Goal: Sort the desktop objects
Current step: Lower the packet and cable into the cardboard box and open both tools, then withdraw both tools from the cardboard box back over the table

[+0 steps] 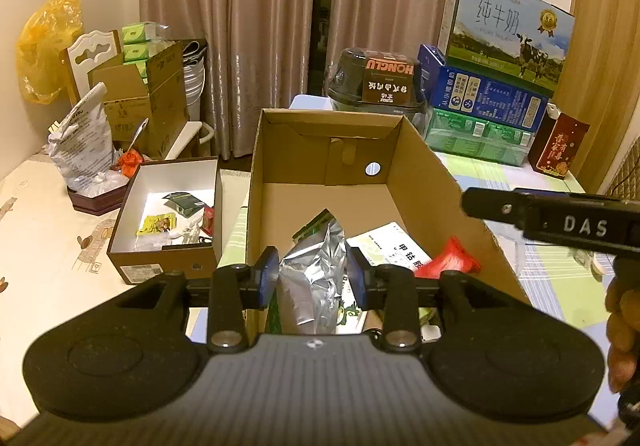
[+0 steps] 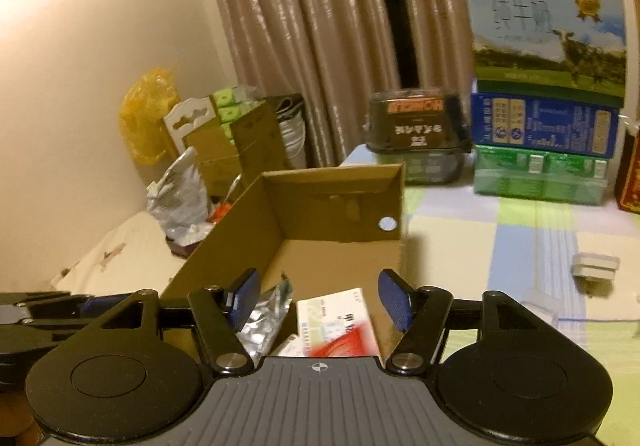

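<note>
My left gripper [image 1: 312, 280] is shut on a crumpled silver foil packet [image 1: 316, 266] and holds it over the near end of a large open cardboard box [image 1: 360, 150]. In that box lie a white medicine carton [image 1: 394, 248], a red wrapper [image 1: 454, 258] and a green packet. My right gripper [image 2: 320, 300] stands open above the same box, over the white and red medicine carton [image 2: 340, 326] and the silver foil packet [image 2: 266, 312]. From the left wrist view the right gripper [image 1: 480, 204] reaches in from the right, with a hand [image 1: 622, 326] behind it.
A smaller white-lined box [image 1: 168, 214] with several small packets stands left of the big box. Stacked milk cartons [image 1: 500, 58] and a dark lidded container [image 1: 372, 82] stand at the back. A white plug [image 2: 596, 266] lies on the checked cloth at the right. Bags and boxes crowd the far left.
</note>
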A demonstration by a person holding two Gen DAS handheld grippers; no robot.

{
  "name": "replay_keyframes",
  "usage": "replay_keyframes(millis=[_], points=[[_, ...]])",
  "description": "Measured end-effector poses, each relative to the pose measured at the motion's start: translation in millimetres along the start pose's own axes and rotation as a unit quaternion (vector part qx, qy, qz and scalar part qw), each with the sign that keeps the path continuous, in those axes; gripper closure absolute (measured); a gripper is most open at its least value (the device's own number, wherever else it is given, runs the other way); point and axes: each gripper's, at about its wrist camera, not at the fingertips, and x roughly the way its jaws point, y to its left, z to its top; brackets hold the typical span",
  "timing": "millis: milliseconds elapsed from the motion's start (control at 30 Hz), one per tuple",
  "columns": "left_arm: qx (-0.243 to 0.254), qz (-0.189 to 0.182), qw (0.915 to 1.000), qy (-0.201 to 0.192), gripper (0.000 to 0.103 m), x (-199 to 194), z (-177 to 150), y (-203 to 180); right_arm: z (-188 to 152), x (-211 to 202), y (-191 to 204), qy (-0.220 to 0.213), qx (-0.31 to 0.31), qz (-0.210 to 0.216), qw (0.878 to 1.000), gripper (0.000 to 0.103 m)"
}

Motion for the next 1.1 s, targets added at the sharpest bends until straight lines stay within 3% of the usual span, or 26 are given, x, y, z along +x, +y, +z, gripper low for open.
replay_keyframes(millis=[267, 400, 467, 533, 733, 1100], points=[[0.011, -0.017, 0.9997, -0.012, 0.056, -13, 0, -26, -14, -39, -33, -0.010, 0.030, -0.037, 0.999, 0.034], [0.024, -0.034, 0.9989, -0.020, 0.037, -21, 0, -48, -32, -71, -58, -0.018, 0.056, -0.072, 0.996, 0.026], [0.031, -0.046, 0.9981, -0.026, 0.033, -26, 1, -61, -43, -89, -71, -0.018, 0.067, -0.091, 0.993, 0.022], [0.037, -0.056, 0.9973, -0.031, 0.020, -31, 0, -74, -54, -106, -86, -0.017, 0.078, -0.113, 0.990, 0.020], [0.052, -0.095, 0.9932, -0.042, 0.005, -40, -6, -120, -90, -159, -127, -0.006, 0.091, -0.178, 0.980, 0.015], [0.097, -0.173, 0.9798, -0.025, 0.001, -26, -14, -218, -111, -228, -180, -0.043, 0.087, -0.264, 0.960, 0.012]])
